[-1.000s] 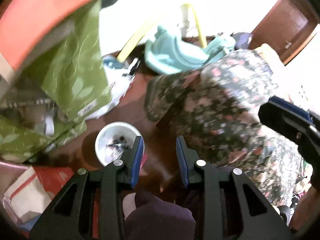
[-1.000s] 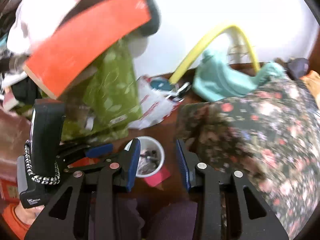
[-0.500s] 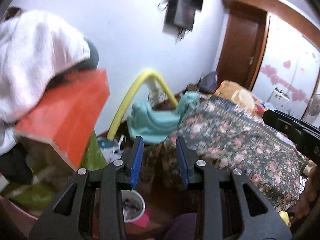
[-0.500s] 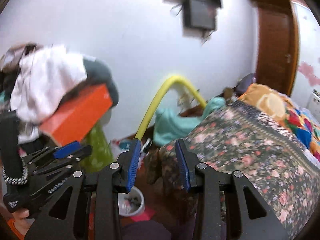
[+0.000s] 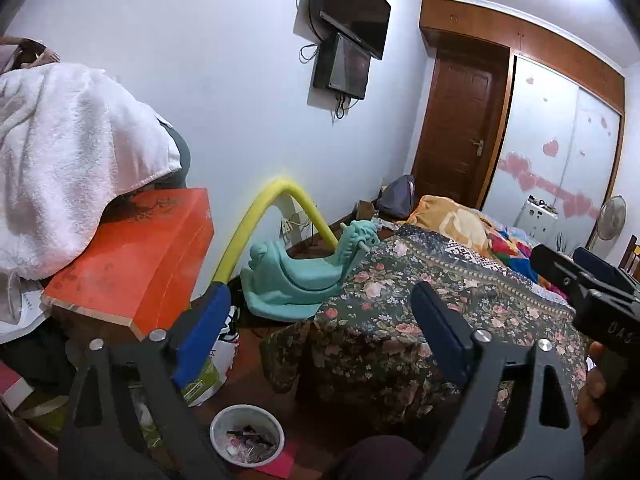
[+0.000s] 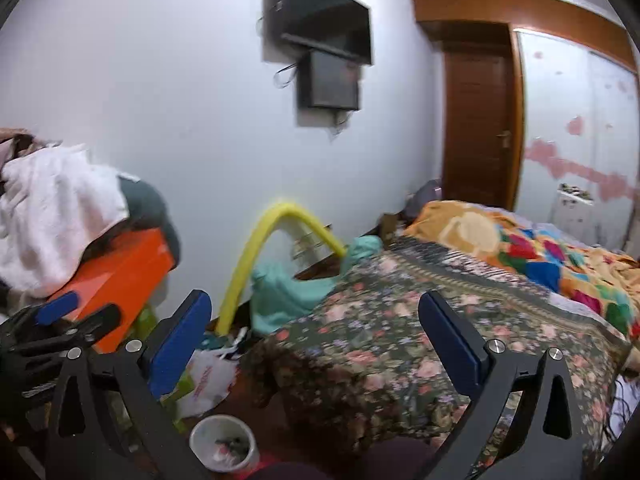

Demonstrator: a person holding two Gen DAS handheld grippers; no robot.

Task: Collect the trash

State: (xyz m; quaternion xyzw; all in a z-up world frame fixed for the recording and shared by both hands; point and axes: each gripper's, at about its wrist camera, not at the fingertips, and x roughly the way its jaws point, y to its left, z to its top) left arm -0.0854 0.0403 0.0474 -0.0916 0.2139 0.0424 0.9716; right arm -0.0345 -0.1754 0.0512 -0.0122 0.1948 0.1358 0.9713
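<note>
— Bedroom floor's cluttered. Both the left gripper (image 5: 320, 332) and right gripper (image 6: 316, 340) are opening, fingers empty.

— And the small white trash-filled bowl (image 5: 247, 441) sits below; swinging down blindly could tip it onto the dark wooden floor (image 5: 256, 380).

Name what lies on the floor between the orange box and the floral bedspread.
In the left wrist view, between the orange box and the floral bedspread lie a teal ride-on toy, a bent yellow foam tube and, nearer, a white cup of scraps.
</note>
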